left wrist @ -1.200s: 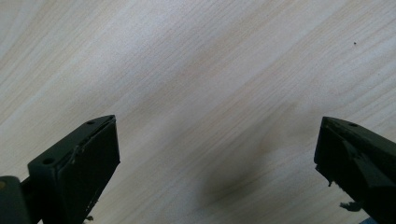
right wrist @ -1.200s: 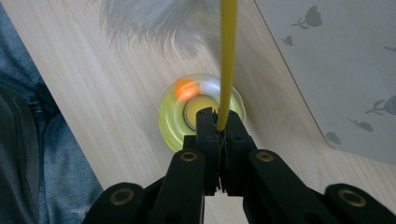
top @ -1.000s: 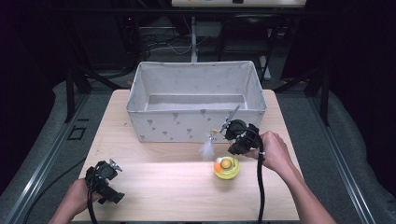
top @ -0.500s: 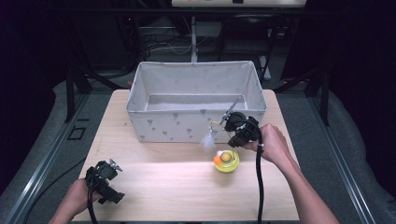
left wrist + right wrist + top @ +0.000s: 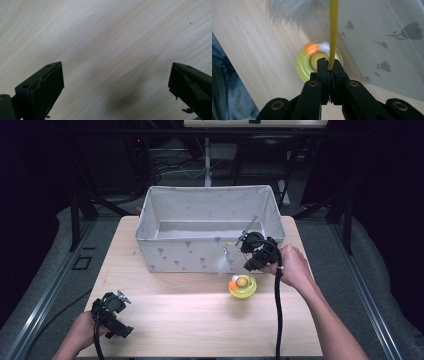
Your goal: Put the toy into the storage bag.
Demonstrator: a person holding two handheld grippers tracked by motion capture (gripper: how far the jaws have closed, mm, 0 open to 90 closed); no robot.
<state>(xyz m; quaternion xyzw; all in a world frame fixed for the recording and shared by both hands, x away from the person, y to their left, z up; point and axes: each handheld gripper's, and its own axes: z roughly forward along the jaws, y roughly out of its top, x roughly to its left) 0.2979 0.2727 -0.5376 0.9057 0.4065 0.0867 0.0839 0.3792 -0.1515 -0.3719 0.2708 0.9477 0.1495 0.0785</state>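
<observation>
A pale wooden table (image 5: 200,320) stands on grey carpet (image 5: 55,265) in a dark room, black metal frames (image 5: 75,215) behind.

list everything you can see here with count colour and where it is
pale wooden table: 1, light wood, centre of the high view
grey fabric bin with small flower print: 1, light grey, far half of the table
round yellow-green plastic toy base: 1, yellow-green, on the table in front of the bin's right end
small balls: 2, one orange and one white, on the base's ring
thin yellow wand: 1, yellow, rising from the base, clamped in the right gripper
white feather tuft: 1, white, at the wand's far end, in front of the bin wall
left gripper: 1, black, near-left of the table, jaws open
right gripper: 1, black, above the base, shut on the wand
</observation>
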